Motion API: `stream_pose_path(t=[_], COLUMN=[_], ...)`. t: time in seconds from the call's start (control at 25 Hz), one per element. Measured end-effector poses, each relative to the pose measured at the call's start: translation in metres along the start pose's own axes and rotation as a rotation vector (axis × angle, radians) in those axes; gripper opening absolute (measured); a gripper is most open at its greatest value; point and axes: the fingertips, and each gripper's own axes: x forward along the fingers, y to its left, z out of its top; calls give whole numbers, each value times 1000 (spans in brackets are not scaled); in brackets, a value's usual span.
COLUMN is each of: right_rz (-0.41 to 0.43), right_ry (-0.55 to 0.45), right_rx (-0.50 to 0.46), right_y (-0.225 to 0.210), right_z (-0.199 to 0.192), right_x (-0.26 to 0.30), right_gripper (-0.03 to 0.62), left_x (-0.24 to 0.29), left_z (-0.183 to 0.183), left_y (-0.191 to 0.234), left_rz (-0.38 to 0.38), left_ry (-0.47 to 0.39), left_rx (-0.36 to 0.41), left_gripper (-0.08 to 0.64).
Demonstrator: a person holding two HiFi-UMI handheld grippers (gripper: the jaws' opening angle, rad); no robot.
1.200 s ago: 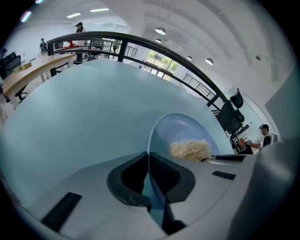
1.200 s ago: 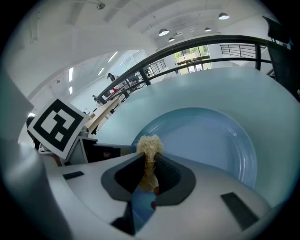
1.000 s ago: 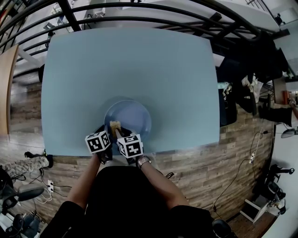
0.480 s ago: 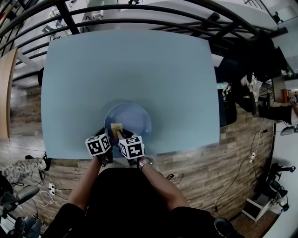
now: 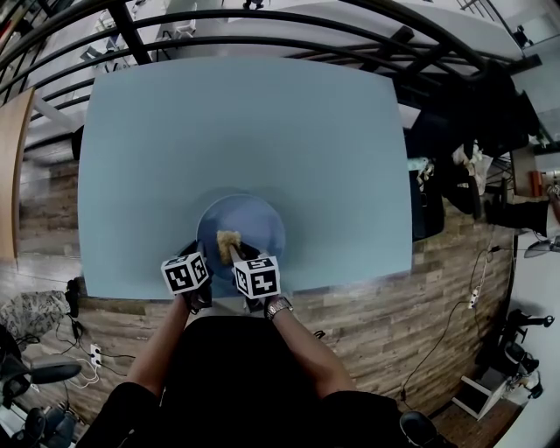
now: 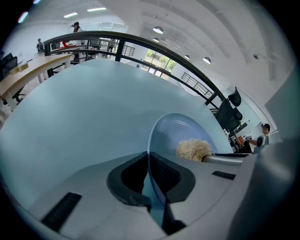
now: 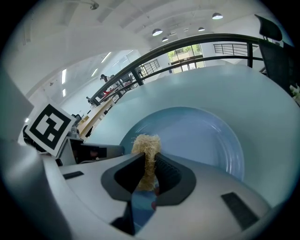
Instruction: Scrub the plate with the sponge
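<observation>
A pale blue plate (image 5: 254, 223) lies near the table's front edge. My left gripper (image 5: 203, 262) is shut on the plate's near-left rim (image 6: 149, 154), which runs straight between its jaws. My right gripper (image 5: 238, 255) is shut on a tan fibrous sponge (image 5: 229, 245), whose tuft (image 7: 146, 145) sticks out past the jaws and rests on the plate's (image 7: 197, 136) inner surface near its left side. In the left gripper view the sponge (image 6: 193, 149) shows on the plate beside the right gripper's finger.
The light blue table (image 5: 245, 131) stretches far beyond the plate. A black railing (image 5: 262, 22) curves behind it. Wood floor with cables (image 5: 70, 350) lies at the near side, and dark chairs (image 5: 455, 131) stand at the right.
My right gripper has slid the sponge a little to the right and farther onto the plate. The left gripper and the plate have stayed in place.
</observation>
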Motion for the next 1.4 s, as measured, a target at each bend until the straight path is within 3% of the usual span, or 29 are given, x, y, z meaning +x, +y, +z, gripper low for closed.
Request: stream_pose_path(t=[1.08, 1.4], right_rz=[-108, -152], right_ry=[-13, -4], right_rx=[63, 26], right_y=[-78, -94], right_z=[-4, -3], right_x=[-39, -48], right_gripper=[66, 66], left_x=[2, 1], left_z=[-2, -2], left_y=[-2, -1], left_rz=[10, 12], left_ry=[-5, -4], left_rx=[7, 7], left_gripper=[8, 8])
